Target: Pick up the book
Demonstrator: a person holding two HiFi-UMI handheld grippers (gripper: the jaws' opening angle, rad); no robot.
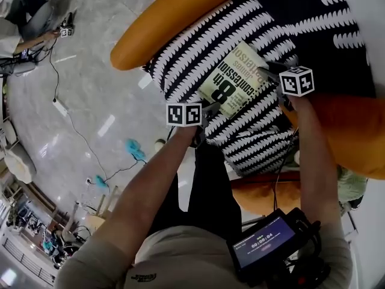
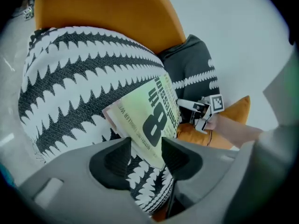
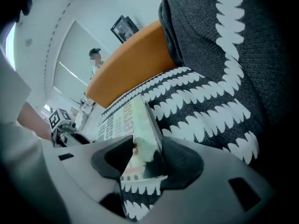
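Observation:
A pale green paperback book [image 1: 237,80] with a big black "8" lies on a black-and-white patterned cushion [image 1: 198,47] on an orange armchair [image 1: 162,23]. My left gripper [image 1: 212,108] is at the book's near left corner. In the left gripper view the left gripper [image 2: 147,155] is open, and that corner of the book [image 2: 149,111] sits between its jaws with a gap on one side. My right gripper [image 1: 271,71] is at the opposite corner. In the right gripper view the right gripper [image 3: 147,160] has a pad on each face of the book [image 3: 126,120].
A dark cushion [image 1: 337,29] with white pattern leans behind the book. A recorder screen [image 1: 264,242] hangs at the person's chest. Cables and a power strip [image 1: 60,107] lie on the glossy floor at left. A seated person [image 1: 36,17] and a standing person [image 3: 96,59] are far off.

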